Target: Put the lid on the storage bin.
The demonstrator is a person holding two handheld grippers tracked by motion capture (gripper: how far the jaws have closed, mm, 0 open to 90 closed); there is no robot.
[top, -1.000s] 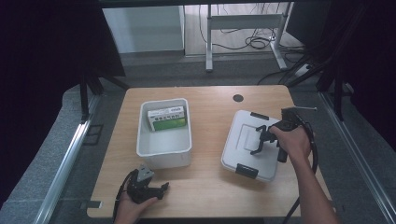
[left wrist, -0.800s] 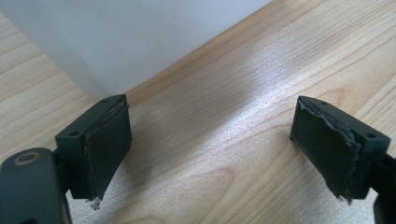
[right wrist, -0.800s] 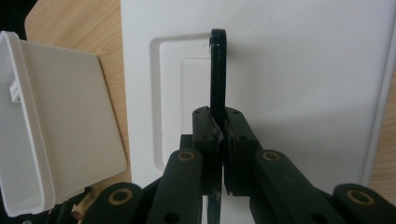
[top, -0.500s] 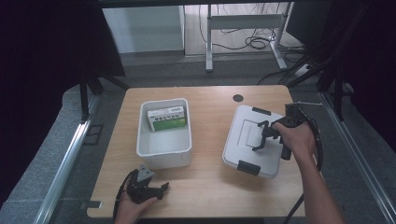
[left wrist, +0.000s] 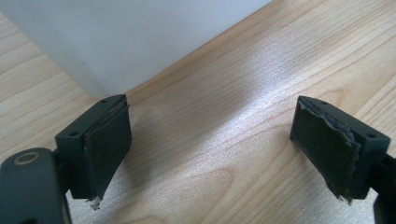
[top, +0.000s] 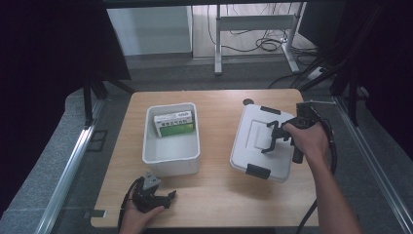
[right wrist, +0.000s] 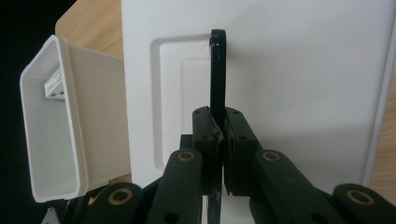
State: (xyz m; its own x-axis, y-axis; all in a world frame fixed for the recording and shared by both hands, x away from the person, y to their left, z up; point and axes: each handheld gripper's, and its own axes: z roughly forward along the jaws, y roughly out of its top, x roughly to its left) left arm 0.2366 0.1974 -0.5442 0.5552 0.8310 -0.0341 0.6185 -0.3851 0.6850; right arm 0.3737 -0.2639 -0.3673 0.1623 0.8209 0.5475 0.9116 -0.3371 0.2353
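A white lid point(top: 253, 146) with black clips and a black handle point(top: 271, 132) lies at the table's right. My right gripper point(top: 275, 136) is shut on that handle; in the right gripper view the handle point(right wrist: 217, 70) runs up from between the closed pads of my right gripper point(right wrist: 221, 135) across the lid point(right wrist: 303, 70). Left of it stands an open white bin point(top: 170, 163) holding a green-and-white box point(top: 174, 123). My left gripper point(top: 168, 196) rests by the table's front edge, open. In the left gripper view, my left gripper point(left wrist: 210, 149) has only bare wood between its jaws, with the bin wall point(left wrist: 130, 32) just ahead.
The wooden table point(top: 219, 190) has free room between bin and lid and along the front. A small dark round spot point(top: 247, 102) sits near the far edge. Desk legs and cables point(top: 263, 44) lie on the floor beyond. The bin point(right wrist: 51, 116) is close to the lid's left side.
The right hand and gripper have shifted slightly toward the far side, and the lid has moved a little with them. The left gripper has stayed in place.
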